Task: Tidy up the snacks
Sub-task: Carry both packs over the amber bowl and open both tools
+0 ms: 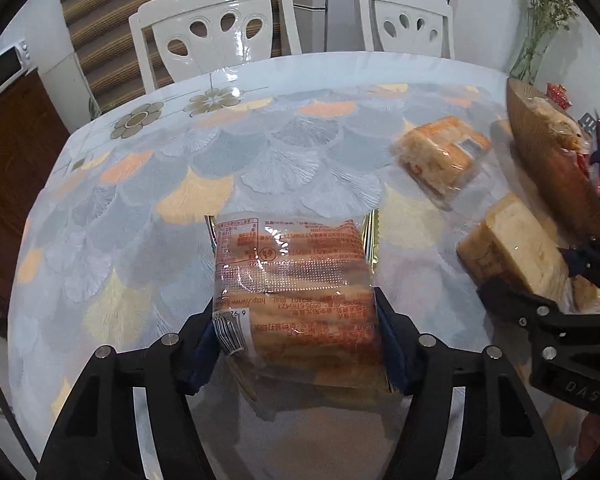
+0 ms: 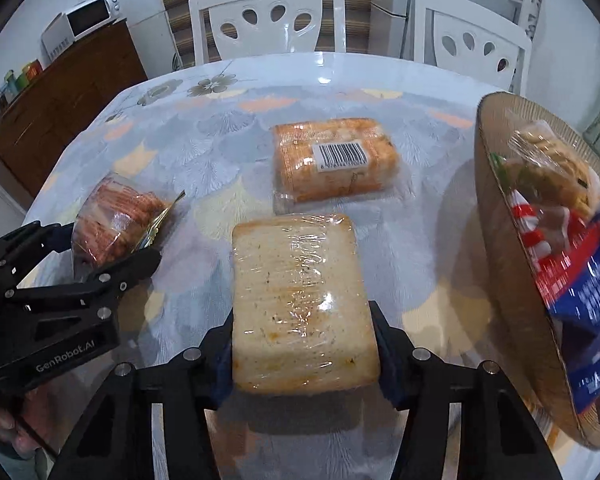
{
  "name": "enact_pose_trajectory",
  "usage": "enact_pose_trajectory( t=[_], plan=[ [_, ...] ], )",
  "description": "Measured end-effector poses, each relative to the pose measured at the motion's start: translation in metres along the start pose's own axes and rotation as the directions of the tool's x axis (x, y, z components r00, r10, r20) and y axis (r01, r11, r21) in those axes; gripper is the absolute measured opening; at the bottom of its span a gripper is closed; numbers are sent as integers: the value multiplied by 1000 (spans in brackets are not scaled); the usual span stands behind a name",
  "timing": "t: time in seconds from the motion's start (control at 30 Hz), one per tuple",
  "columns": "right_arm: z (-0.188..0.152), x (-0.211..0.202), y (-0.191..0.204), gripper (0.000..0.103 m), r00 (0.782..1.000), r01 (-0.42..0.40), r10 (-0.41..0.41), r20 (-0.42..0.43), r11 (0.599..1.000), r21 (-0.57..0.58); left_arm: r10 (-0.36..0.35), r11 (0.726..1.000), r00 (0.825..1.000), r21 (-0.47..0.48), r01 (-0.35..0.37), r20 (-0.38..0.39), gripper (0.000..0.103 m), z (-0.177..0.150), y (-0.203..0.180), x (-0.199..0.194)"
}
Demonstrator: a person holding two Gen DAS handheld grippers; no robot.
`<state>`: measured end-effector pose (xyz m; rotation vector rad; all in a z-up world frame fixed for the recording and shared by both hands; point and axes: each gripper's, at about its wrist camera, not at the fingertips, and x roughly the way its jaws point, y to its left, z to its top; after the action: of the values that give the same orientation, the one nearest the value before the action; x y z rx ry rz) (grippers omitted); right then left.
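A clear packet of orange biscuits (image 1: 296,276) lies lengthwise between the fingers of my left gripper (image 1: 296,320), whose blue pads press on both its sides. The right wrist view shows that left gripper (image 2: 108,248) from the side, with the orange packet (image 2: 116,216) in it. My right gripper (image 2: 300,320) is shut on a pale film-wrapped block of crackers (image 2: 300,300), which is raised a little over its shadow. A third, orange packet with a barcode (image 2: 336,160) lies loose on the table beyond. At the right stands a ribbed tan bowl (image 2: 496,216) holding a blue snack bag (image 2: 588,320) and other packets.
The round table has a fan-patterned cloth (image 1: 260,168) under clear plastic. Two white chairs (image 1: 216,28) (image 1: 408,20) stand at its far edge. A microwave (image 2: 88,16) sits on a brown cabinet at the left. A person's hand (image 2: 4,428) holds the left gripper.
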<state>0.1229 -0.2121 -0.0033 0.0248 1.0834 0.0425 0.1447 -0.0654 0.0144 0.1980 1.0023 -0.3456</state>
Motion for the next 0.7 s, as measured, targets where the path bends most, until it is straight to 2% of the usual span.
enact_pose_trajectory(
  t=[0.17, 0.37, 0.57, 0.7],
  plan=[
    [-28, -17, -3, 55, 1000, -15, 15, -16, 1000, 27, -17, 1000, 1000, 24, 17, 6, 64, -14, -19, -16],
    [-73, -42, -14, 55, 999, -31, 33, -38, 997, 75, -76, 996, 997, 56, 74, 30, 64, -29, -52, -44],
    [-117, -72, -30, 55, 999, 12, -9, -31, 996, 89, -118, 986, 991, 123, 110, 58, 64, -40, -94, -71],
    [-130, -95, -49, 55, 1000, 13, -11, -18, 994, 112, -146, 978, 986, 163, 133, 74, 64, -41, -119, -87]
  ],
)
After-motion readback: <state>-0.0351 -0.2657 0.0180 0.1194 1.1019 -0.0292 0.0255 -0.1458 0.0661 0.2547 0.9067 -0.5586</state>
